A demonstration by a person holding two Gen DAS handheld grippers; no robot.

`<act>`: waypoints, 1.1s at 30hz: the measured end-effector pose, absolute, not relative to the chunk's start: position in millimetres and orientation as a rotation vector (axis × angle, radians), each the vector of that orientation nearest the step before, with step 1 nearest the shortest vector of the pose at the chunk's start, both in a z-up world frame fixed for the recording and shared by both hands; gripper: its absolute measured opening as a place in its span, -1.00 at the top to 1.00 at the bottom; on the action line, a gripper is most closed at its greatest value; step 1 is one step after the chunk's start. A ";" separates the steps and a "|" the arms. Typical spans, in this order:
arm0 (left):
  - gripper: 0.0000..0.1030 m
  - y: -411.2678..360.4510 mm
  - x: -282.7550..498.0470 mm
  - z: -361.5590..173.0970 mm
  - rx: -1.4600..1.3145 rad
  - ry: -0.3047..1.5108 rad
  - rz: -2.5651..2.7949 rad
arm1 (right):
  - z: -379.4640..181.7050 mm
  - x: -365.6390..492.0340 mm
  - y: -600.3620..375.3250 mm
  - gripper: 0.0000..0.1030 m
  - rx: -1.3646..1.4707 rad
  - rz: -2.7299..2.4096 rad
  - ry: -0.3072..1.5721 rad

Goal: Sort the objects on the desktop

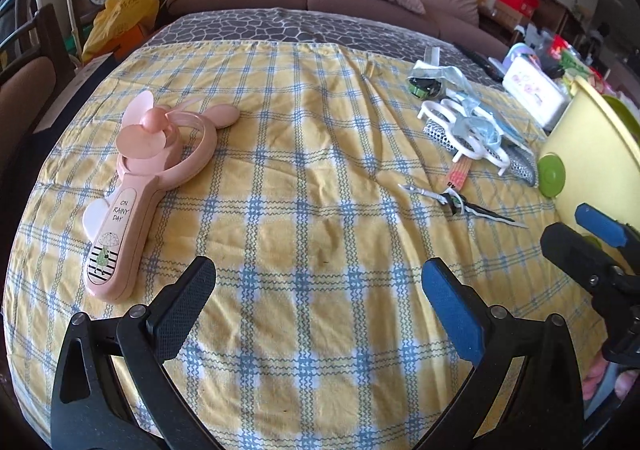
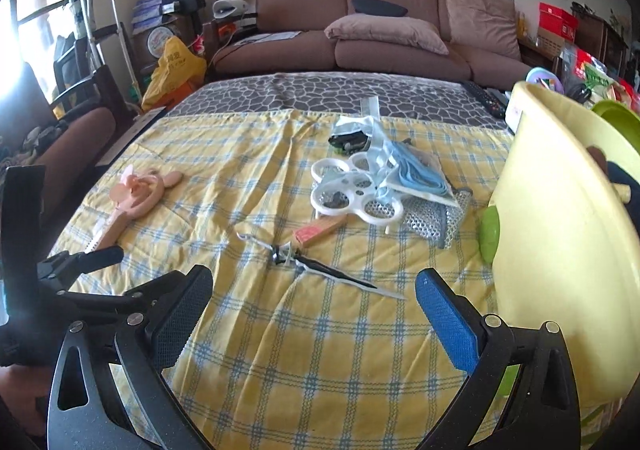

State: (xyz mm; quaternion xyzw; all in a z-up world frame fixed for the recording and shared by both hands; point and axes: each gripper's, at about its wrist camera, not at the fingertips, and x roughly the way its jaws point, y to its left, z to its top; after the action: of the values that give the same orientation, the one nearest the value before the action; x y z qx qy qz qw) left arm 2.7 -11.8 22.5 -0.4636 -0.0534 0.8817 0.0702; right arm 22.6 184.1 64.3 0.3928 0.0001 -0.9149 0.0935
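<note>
A pink hand fan [image 1: 156, 178] lies on the yellow checked cloth [image 1: 304, 178], just ahead and left of my open, empty left gripper [image 1: 318, 286]. It shows small at the left in the right wrist view [image 2: 136, 194]. A black and white dagger-shaped toy [image 2: 316, 266] lies just ahead of my open, empty right gripper [image 2: 314, 298]. Behind it lie a white ring frame [image 2: 352, 190], a small red and tan box [image 2: 320, 230], a blue mask in a clear bag [image 2: 416, 174] and a mesh pouch [image 2: 436, 218]. The right gripper's fingertips [image 1: 600, 228] show at the right edge of the left wrist view.
A large pale yellow basin [image 2: 560, 234] with green suction cups [image 2: 490, 234] stands tilted at the right edge of the table. A white tissue box [image 1: 532, 90] and clutter lie beyond it. A brown sofa [image 2: 380, 30] is behind the table, chairs [image 2: 80, 138] at the left.
</note>
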 end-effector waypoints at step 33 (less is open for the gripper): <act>-1.00 2.7 -3.8 -0.6 -1.444 0.004 2.745 | 7.5 13.4 189.0 -1.00 1.381 -2.749 -0.006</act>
State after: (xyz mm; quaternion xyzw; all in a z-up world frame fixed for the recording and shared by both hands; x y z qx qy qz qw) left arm -3.8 2.7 -0.6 -0.4654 0.0013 0.8849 0.0200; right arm 13.4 189.0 7.5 0.4488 -0.0018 -0.8931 0.0325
